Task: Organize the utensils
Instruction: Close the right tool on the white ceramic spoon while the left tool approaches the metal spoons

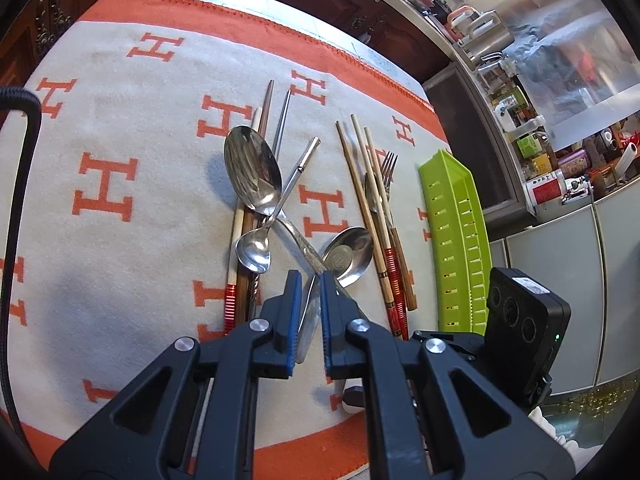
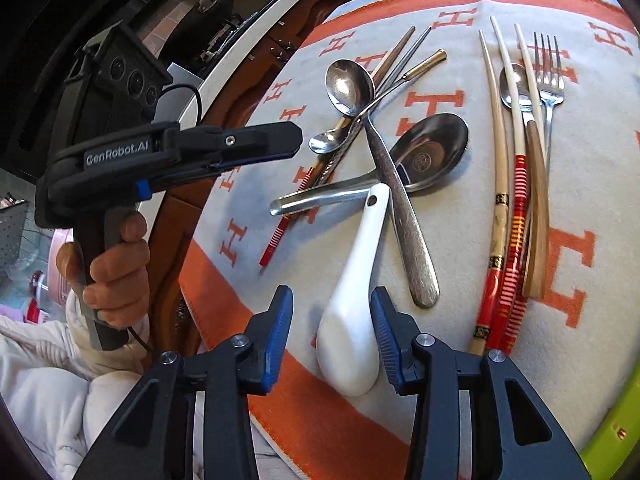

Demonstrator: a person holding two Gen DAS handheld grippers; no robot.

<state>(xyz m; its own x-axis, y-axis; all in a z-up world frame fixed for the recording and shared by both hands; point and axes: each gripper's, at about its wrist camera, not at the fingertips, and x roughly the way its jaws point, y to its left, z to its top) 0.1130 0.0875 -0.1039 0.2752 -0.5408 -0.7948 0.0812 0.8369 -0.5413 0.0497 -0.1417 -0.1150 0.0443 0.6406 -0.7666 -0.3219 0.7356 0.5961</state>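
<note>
Spoons, chopsticks and a fork lie mixed on an orange-and-cream cloth [image 1: 120, 128]. My left gripper [image 1: 310, 280] hovers nearly closed above the flat handle of a wide steel ladle spoon [image 1: 350, 256]; nothing is held. In the right wrist view it [image 2: 298, 136] floats left of the pile. My right gripper [image 2: 331, 300] is open, its fingers either side of a white ceramic soup spoon [image 2: 354, 320]. A long steel spoon [image 2: 400, 208] crosses the ladle spoon [image 2: 432, 148]. Chopsticks [image 2: 516, 208], a fork [image 2: 550, 76] and a small spoon [image 2: 514, 84] lie to the right.
A green slotted plastic tray [image 1: 456, 232] stands at the cloth's right edge; its rim shows in the right wrist view [image 2: 612, 432]. A big spoon [image 1: 252, 172], a small spoon [image 1: 256, 248] and more chopsticks [image 1: 240, 256] lie left of centre. Kitchen counter clutter lies beyond.
</note>
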